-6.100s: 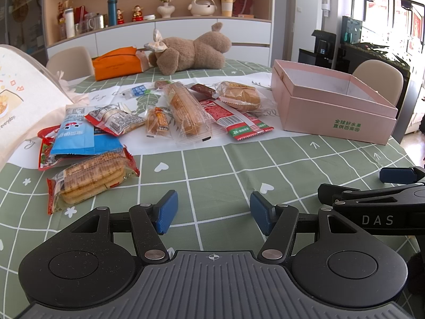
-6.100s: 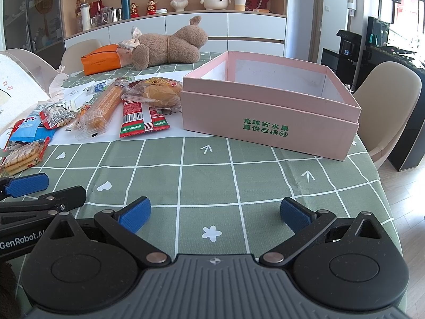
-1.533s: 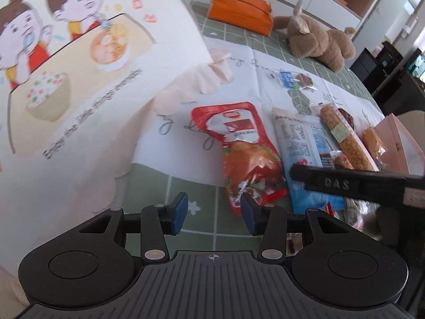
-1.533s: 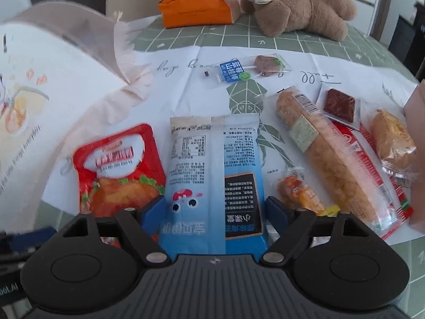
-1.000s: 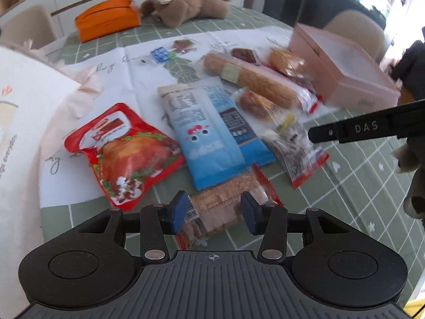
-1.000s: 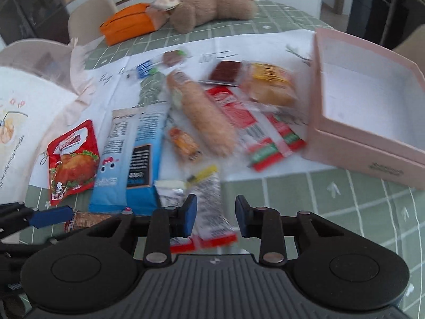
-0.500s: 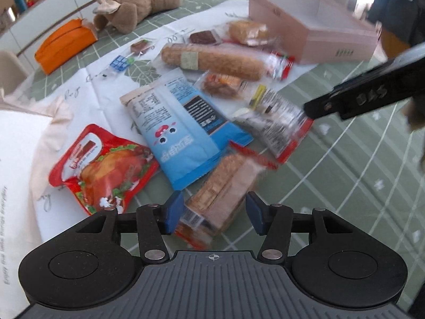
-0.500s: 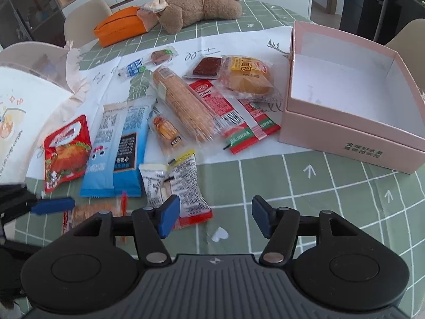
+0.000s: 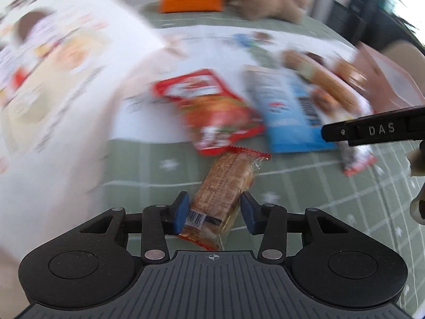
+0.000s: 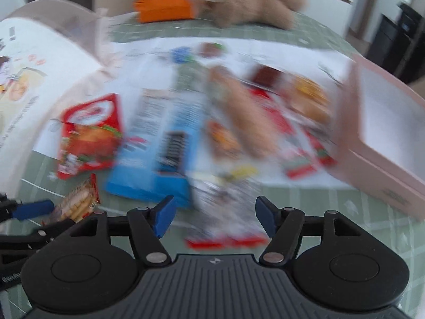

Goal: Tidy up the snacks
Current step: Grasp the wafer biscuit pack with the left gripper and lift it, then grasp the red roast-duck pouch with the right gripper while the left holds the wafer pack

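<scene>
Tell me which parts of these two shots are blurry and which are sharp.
Left wrist view: the cracker pack between the jaws is sharp, while the table behind smears. Right wrist view: the right gripper is crisp; the snacks and the pink box streak with motion blur.

Counted on the green checked tablecloth (image 10: 345,207): one biscuit pack (image 9: 225,186), one red chicken-print pouch (image 10: 87,135), one blue packet (image 10: 162,146), one long tan bread stick pack (image 10: 239,106), one silver-and-red packet (image 10: 228,212), one round bun in clear wrap (image 10: 310,98), one red-and-green flat packet (image 10: 305,146), one small dark square snack (image 10: 265,75), one small blue-labelled candy (image 10: 183,53) and one small orange snack (image 10: 223,138). Also one pink box (image 10: 385,164), one orange pouch (image 10: 164,5), one plush bear (image 10: 255,2), one white printed bag (image 10: 32,66); smaller items too blurred to count surely
</scene>
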